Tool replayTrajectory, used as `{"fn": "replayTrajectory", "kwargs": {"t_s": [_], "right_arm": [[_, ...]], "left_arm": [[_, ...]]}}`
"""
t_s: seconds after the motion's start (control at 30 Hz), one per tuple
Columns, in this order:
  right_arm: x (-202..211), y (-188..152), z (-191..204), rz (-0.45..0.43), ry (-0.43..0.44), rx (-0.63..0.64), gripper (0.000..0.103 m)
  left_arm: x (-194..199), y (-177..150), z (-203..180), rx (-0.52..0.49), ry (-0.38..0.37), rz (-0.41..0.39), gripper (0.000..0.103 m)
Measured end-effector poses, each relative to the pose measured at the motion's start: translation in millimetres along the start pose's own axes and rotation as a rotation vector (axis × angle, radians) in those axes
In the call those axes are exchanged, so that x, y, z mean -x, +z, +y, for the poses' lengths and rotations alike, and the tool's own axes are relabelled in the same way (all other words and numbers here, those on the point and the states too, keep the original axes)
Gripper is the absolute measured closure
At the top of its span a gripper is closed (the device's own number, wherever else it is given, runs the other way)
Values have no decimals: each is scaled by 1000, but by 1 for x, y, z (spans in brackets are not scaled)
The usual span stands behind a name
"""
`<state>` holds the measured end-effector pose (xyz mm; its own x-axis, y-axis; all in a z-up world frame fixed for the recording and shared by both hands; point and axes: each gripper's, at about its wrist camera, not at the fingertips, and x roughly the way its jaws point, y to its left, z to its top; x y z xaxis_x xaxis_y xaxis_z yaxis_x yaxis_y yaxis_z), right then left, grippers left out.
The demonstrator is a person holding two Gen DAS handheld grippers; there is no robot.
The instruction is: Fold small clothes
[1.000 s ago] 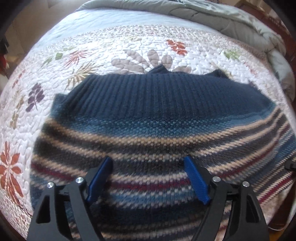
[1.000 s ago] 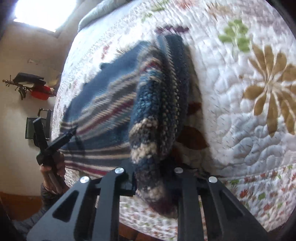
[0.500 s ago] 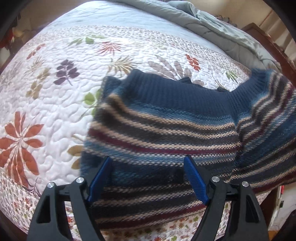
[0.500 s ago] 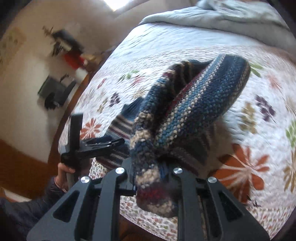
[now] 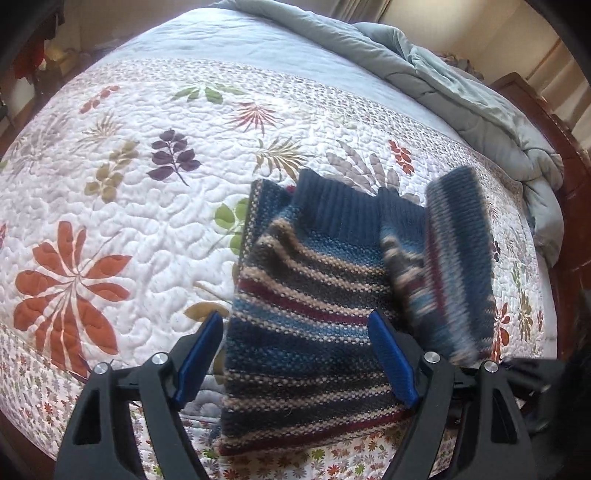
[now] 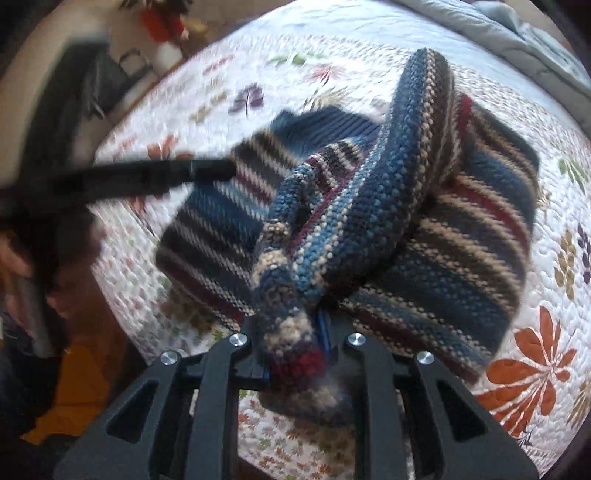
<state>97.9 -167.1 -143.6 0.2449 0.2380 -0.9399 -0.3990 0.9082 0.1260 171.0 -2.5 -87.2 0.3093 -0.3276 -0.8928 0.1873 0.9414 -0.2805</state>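
A small striped knit sweater (image 5: pixel 306 314), navy with tan, red and blue bands, lies on the floral quilt (image 5: pixel 110 206) near the bed's front edge. My left gripper (image 5: pixel 295 354) is open, its blue pads on either side of the sweater's lower body, holding nothing. My right gripper (image 6: pixel 295 354) is shut on a bunched edge of the sweater (image 6: pixel 354 206) and holds it lifted over the body. That lifted flap shows blurred at the right in the left wrist view (image 5: pixel 458 266). The left gripper also shows in the right wrist view (image 6: pixel 155 173), blurred, by the sweater's left edge.
A grey duvet (image 5: pixel 443 81) is heaped along the far side of the bed. A wooden bed frame (image 5: pixel 569 177) runs on the right. Dark furniture and red items (image 6: pixel 162 22) stand by the wall past the bed's left side.
My right gripper has carried the held sweater edge up and across over the sweater's body. The sweater now looks narrower. My left gripper has drawn back, staying open.
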Motion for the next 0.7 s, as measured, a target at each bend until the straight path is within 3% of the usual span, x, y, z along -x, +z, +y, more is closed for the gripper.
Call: {"fn": "replayTrajectory", "kwargs": {"t_s": [0.03, 0.07, 0.13, 0.23, 0.33, 0.43, 0.5, 0.57, 0.7], "right_arm": [[-8, -1, 10, 11, -26, 37, 75], [-13, -2, 13, 16, -31, 52, 58], [-21, -5, 14, 22, 28, 43, 37], [-10, -13, 12, -34, 121, 29, 36], [18, -25, -10, -111, 295, -63, 43], [49, -41, -38, -171, 436, -161, 43], [68, -51, -51, -206, 420, -183, 43], [83, -63, -67, -218, 346, -199, 43], [96, -82, -97, -223, 291, -270, 43]], "left_arm": [[-1, 1, 1, 6, 1, 2, 22], [-2, 1, 1, 10, 1, 4, 22], [-5, 3, 2, 16, 1, 12, 22], [-6, 4, -1, 18, -7, 20, 22], [-6, 8, -13, -12, -25, 23, 22], [-8, 12, -34, -50, -70, 30, 22], [-14, 16, -55, -84, -103, 52, 22], [-26, 18, -70, -112, -111, 80, 22], [-58, 22, -92, -105, -124, 165, 24]]}}
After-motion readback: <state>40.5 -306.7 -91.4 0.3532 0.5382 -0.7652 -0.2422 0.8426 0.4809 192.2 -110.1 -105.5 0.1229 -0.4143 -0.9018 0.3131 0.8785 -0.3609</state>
